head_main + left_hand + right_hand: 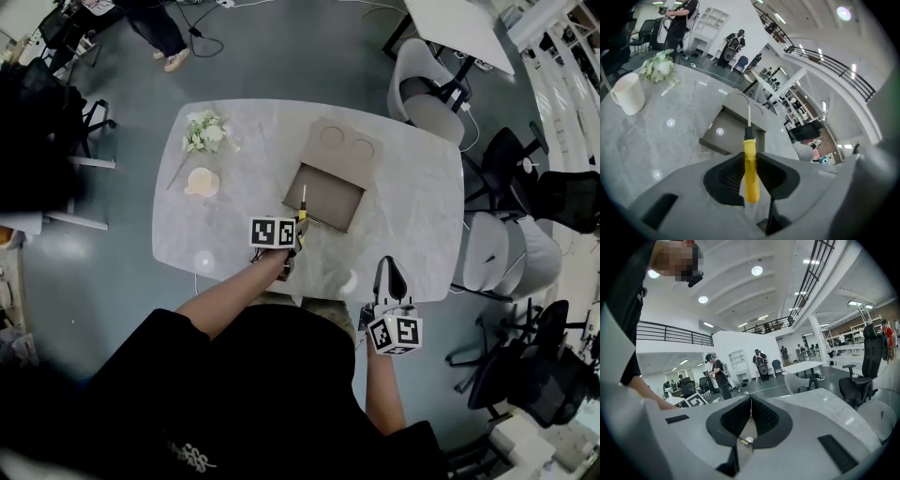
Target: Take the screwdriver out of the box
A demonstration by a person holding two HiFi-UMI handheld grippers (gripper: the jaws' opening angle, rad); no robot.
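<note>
Left gripper (750, 157) clamped screwdriver (751, 180) by yellow handle for firm hold, shaft toward open box (726, 138); right gripper (750, 404) closed empty, aside.

Yellow-handled screwdriver (750, 171) with black collar and silver shaft, dull brown box (330, 199), pale grey marbled table (234, 230), cream mug (201, 182), white flowers (206, 131) with green leaves, left gripper (750, 157) and right gripper (751, 399) light grey with black pads, black-and-white square markers on their cubes, black sleeve (234, 375).
</note>
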